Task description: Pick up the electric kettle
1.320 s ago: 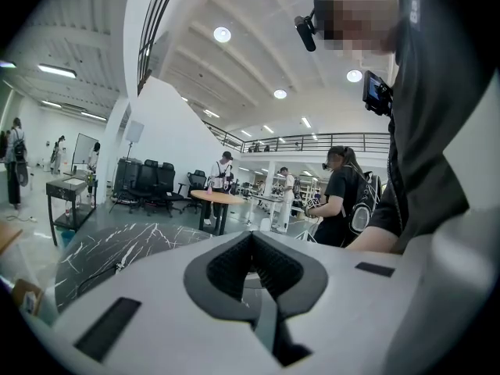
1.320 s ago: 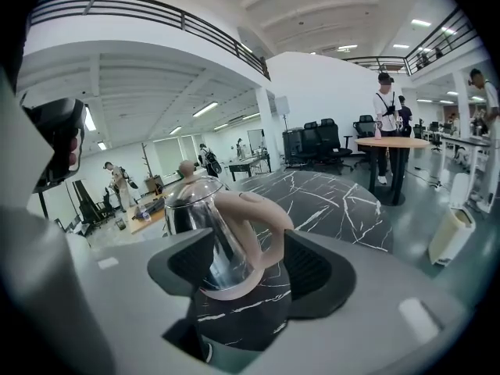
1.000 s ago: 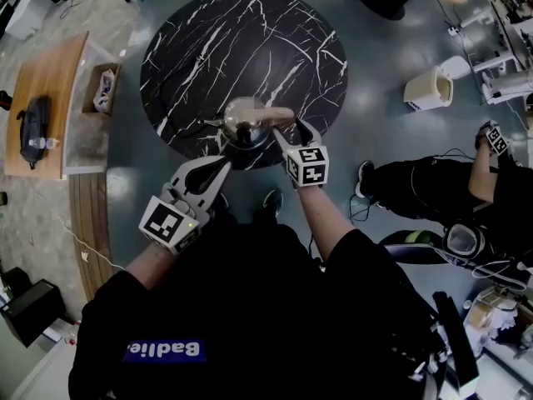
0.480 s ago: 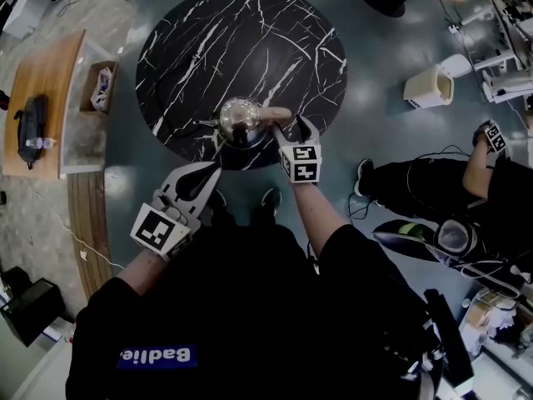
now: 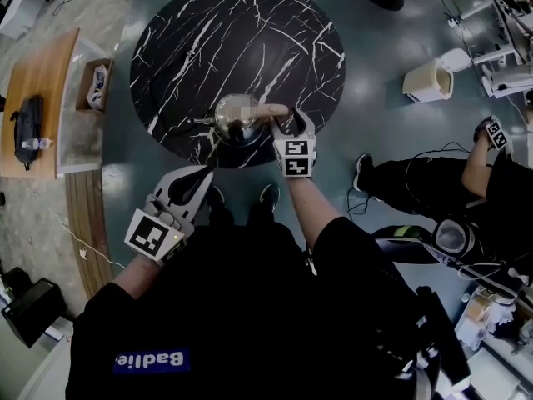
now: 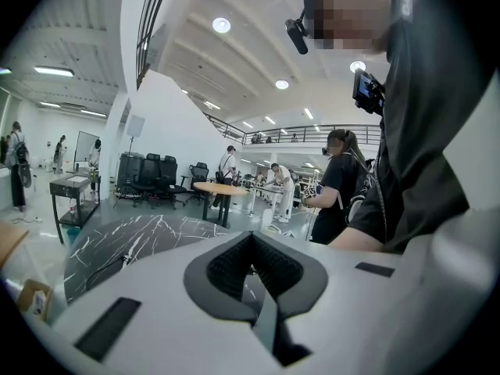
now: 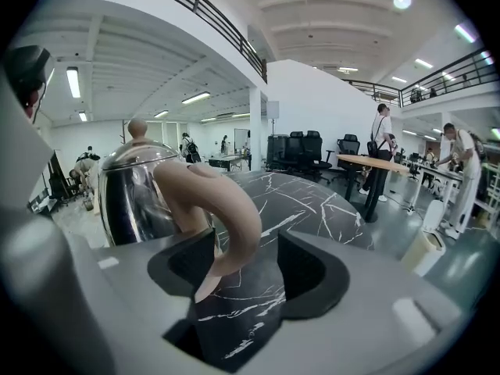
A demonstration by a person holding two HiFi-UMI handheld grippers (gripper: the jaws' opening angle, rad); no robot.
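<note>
The steel electric kettle (image 5: 235,115) stands near the front edge of the round black marble table (image 5: 250,32), with its beige handle (image 5: 271,111) pointing right. My right gripper (image 5: 287,125) is open at the handle. In the right gripper view the handle (image 7: 230,209) hangs between the jaws, close to the left pad with a gap to the right one, and the kettle body (image 7: 133,194) stands just ahead. My left gripper (image 5: 202,173) is held off the table's front edge, below and left of the kettle. Its pads (image 6: 251,244) meet with nothing between them.
A thin cord (image 5: 179,123) runs left from the kettle across the table. A wooden bench (image 5: 42,82) with a black bag and a cardboard box (image 5: 98,86) stand at the left. A white bin (image 5: 429,82) and a seated person (image 5: 433,190) are at the right.
My right gripper has closed in on the kettle handle, which now sits between its jaws. The left gripper has drifted slightly down and left. The kettle has not moved.
</note>
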